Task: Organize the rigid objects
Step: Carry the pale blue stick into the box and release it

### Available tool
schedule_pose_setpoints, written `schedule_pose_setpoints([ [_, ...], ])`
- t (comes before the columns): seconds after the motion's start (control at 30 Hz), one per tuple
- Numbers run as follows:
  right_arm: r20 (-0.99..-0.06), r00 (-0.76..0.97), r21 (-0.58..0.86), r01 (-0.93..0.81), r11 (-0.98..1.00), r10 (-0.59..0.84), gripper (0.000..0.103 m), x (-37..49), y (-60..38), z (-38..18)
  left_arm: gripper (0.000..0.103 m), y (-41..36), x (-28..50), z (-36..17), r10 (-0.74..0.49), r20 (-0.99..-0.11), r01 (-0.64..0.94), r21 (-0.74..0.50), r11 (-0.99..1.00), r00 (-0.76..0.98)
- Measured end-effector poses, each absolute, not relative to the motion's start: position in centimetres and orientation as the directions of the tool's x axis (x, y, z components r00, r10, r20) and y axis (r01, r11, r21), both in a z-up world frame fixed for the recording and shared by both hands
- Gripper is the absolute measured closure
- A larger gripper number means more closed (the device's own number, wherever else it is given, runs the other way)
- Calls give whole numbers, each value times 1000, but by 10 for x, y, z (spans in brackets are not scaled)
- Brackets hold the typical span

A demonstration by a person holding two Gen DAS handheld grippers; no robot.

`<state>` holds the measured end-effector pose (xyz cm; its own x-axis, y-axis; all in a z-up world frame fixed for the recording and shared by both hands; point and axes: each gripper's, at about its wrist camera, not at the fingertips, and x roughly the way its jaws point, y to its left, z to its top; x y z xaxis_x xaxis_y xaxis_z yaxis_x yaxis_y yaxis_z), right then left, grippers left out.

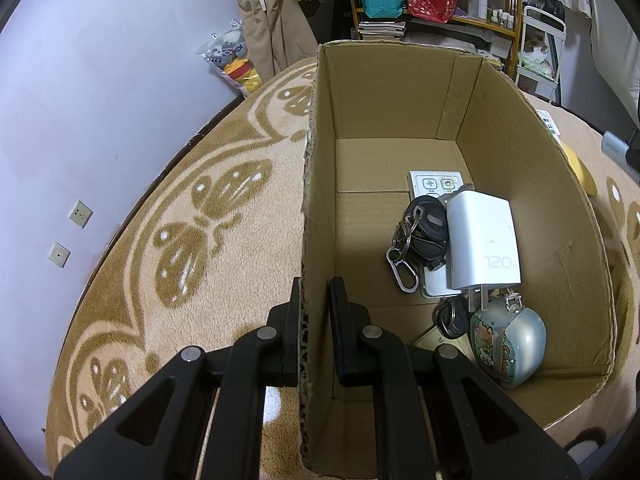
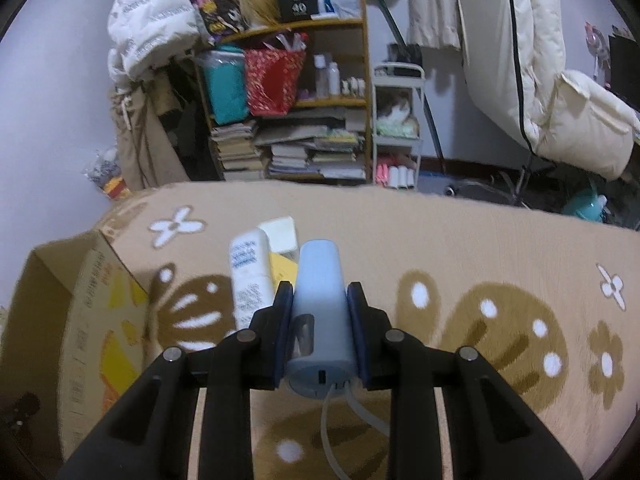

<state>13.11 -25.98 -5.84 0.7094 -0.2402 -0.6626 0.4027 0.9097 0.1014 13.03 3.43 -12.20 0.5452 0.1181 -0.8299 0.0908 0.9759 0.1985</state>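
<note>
Trouble would come from the box [image 1: 400, 120] tipping or sliding: the left gripper [image 1: 316, 312] is clenched on its near wall, and a slack hold lets it shift on the soft blanket [image 2: 460, 240]. The right gripper [image 2: 320, 312] grasps a pale blue cylinder [image 2: 320, 300] above the blanket, right of the box; its dangling cord [image 2: 332, 432] could snag the rim. Inside, charger [image 1: 482, 240], keys [image 1: 420, 236] and case [image 1: 508, 340] crowd the right side; the left floor lies open.

Plain brown cardboard box [image 1: 384, 120] around my black left gripper [image 1: 316, 292], white charger [image 1: 482, 240] inside, pale blue cylinder [image 2: 318, 304] between my right gripper [image 2: 320, 296] pads, tan butterfly-patterned blanket [image 1: 180, 220] beneath.
</note>
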Motion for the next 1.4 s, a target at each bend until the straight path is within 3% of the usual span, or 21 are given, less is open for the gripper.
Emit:
schedule_pose_setpoints([
  [0.87,-488,869,242,49,969,78,74,120,-155,20,92,35,129,-122,117,-830,91,197,976,546],
  [1.4,-508,829,259,-113,959,234,74,117,-110,7,92,34,129,-122,118,-830,91,199,976,546],
])
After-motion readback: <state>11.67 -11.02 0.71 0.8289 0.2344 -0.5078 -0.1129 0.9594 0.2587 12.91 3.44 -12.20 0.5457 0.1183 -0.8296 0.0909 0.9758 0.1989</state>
